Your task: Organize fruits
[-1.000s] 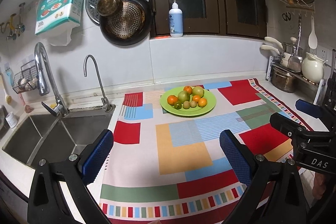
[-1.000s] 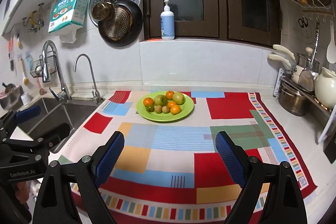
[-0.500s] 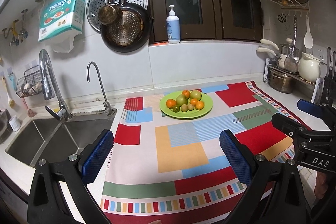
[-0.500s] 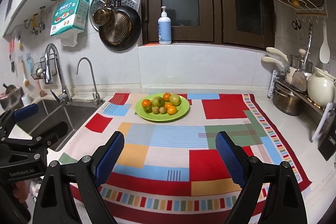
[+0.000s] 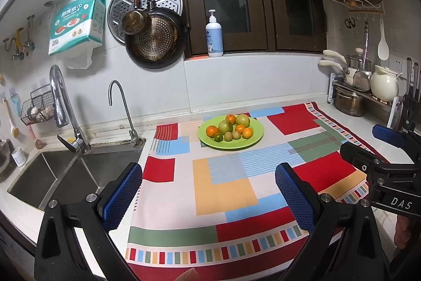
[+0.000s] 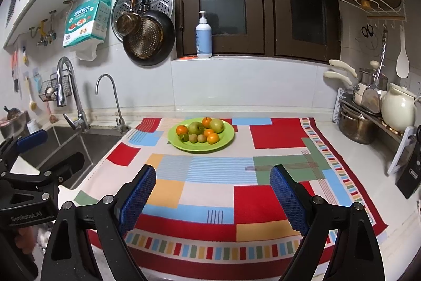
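A green plate [image 5: 254, 140] [image 6: 226, 141] sits at the far side of a colourful patchwork cloth [image 5: 223, 188] [image 6: 279, 133]. On it lie several fruits: oranges [image 5: 211, 130] [image 6: 181, 129], two green apples [image 5: 225, 126] [image 6: 196, 127] and small kiwis [image 6: 193, 138]. My left gripper [image 5: 208, 188] is open over the cloth's near left part, well short of the plate, with nothing between its blue pads. My right gripper [image 6: 212, 187] is also open and empty, over the cloth's near edge. Each gripper shows at the side of the other's view.
A steel sink [image 5: 60, 175] with two taps [image 5: 65, 109] lies left of the cloth. Pots, a white jug [image 6: 398, 109] and a rack stand at the right. Pans [image 5: 155, 44] hang on the tiled wall, and a soap bottle [image 5: 214, 34] stands on the window ledge.
Both grippers have drawn back a little from the plate, so the plate looks smaller and more of the cloth's near edge shows. Both stay open and empty.
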`<state>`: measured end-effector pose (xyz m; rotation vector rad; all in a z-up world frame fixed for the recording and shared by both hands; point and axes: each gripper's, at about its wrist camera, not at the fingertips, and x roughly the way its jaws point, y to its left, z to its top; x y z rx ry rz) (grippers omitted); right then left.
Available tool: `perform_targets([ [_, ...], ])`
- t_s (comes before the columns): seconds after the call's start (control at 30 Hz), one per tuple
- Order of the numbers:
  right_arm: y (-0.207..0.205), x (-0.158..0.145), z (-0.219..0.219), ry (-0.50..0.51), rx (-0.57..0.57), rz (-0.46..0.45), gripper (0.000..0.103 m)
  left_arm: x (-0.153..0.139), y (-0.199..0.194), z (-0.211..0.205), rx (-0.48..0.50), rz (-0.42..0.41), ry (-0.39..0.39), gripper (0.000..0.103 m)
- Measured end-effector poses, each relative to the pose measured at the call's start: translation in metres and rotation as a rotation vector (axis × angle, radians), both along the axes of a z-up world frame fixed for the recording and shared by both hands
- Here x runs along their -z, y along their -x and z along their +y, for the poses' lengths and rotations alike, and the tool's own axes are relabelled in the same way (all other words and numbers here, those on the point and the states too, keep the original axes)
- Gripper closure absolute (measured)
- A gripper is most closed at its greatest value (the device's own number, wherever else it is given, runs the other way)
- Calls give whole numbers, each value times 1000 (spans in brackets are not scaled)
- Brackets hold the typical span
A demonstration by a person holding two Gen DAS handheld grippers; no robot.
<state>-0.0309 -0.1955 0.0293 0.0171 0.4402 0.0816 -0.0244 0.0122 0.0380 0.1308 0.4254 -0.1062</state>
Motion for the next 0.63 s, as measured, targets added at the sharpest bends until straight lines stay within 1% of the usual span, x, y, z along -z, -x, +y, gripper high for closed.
perform_targets([
  [0.27, 1, 0, 0, -1, -5, 4, 14, 1, 2, -1, 3, 0, 6, 0],
  [0.63, -7, 6, -3, -2, 7, 25, 14, 9, -14, -3, 6, 42, 15, 0],
])
